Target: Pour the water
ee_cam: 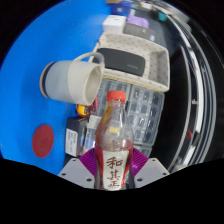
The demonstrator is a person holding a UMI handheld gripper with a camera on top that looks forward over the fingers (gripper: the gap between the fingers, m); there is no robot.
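Gripper [112,170] is clenched on a clear plastic bottle [113,150] with a red cap and a white label bearing red characters; both purple pads [90,160] press its sides near the label. The bottle stands roughly upright between the fingers, cap pointing toward a white mug [70,77].

The mug lies beyond and to the left of the bottle cap, well apart from it, its open mouth turned toward the bottle, over a blue surface [30,100]. A beige basket [135,62] sits right of the mug, behind the bottle. A red round object [42,140] lies left of the bottle.

Judgement: the low, two-sided grip leaves the neck free for tipping. The cap appears still on; pouring has not begun.
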